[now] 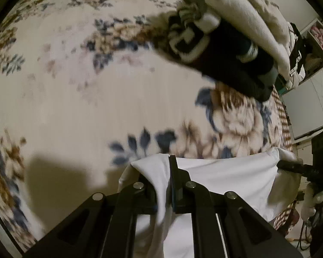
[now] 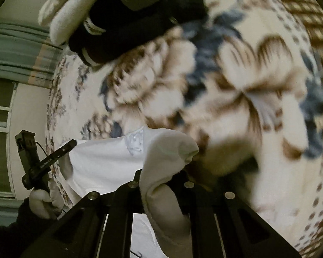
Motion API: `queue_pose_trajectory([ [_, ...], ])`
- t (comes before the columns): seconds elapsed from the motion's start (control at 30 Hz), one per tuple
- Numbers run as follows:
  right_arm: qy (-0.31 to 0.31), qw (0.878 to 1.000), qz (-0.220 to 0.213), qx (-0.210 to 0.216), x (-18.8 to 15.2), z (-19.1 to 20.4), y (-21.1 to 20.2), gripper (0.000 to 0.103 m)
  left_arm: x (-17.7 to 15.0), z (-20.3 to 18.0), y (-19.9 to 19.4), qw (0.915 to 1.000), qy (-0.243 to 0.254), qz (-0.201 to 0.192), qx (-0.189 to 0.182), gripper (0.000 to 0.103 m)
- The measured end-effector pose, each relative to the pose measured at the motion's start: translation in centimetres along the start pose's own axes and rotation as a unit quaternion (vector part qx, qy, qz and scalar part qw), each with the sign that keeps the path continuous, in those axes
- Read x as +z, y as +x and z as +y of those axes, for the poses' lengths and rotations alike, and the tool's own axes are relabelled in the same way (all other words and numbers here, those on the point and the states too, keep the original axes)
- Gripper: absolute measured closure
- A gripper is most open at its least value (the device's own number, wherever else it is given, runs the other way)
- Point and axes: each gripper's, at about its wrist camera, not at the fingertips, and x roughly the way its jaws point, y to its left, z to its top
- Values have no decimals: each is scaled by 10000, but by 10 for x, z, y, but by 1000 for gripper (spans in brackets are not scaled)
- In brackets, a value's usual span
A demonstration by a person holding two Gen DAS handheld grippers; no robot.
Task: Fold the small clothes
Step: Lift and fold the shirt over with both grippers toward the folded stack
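A white garment (image 1: 221,182) hangs stretched between both grippers above a floral blanket (image 1: 75,90). My left gripper (image 1: 172,172) is shut on one corner of it; the cloth drapes over the fingers. My right gripper (image 2: 159,178) is shut on the other corner of the white garment (image 2: 103,163), which bunches over its fingers. The right gripper also shows at the right edge of the left wrist view (image 1: 290,165). The left gripper shows in the right wrist view (image 2: 71,145), held by a gloved hand.
A pile of clothes lies on the blanket: a dark garment (image 1: 230,64) with white bands and cream cloth (image 1: 247,21) on top, also in the right wrist view (image 2: 135,25). Shelves (image 1: 316,43) stand at the far right. A checked blanket edge (image 2: 295,6) borders the bed.
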Motion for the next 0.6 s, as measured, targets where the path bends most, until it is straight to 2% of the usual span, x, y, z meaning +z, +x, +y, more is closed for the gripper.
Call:
queue_pose_trajectory([
  [0.2,-75,9992,-390,-24,53,22,-9,92,64,8,11,9997,-153,-144,-130,97],
  [0.3,6,9985,-521,-182,86,22,0,92,91,15,44,9996,-195,214,0,94],
  [0.37,165,9992,-224,-270,105,14,20,89,91,22,69,9970,-399,652,114,92],
  [0.43,457,9975,81,-525,114,0,34,72,83,27,70,9965,-500,675,56,91],
  [0.47,493,9969,103,-605,114,-4,35,55,79,28,65,9969,-495,607,21,87],
  [0.5,526,9958,28,-746,112,-7,28,44,72,30,58,9971,-505,567,84,77],
  [0.57,421,9930,-208,-1087,103,-4,13,33,57,39,39,9968,-683,421,56,74],
  [0.6,325,9897,-376,-1344,96,-1,1,32,48,45,28,9961,-822,327,60,74],
])
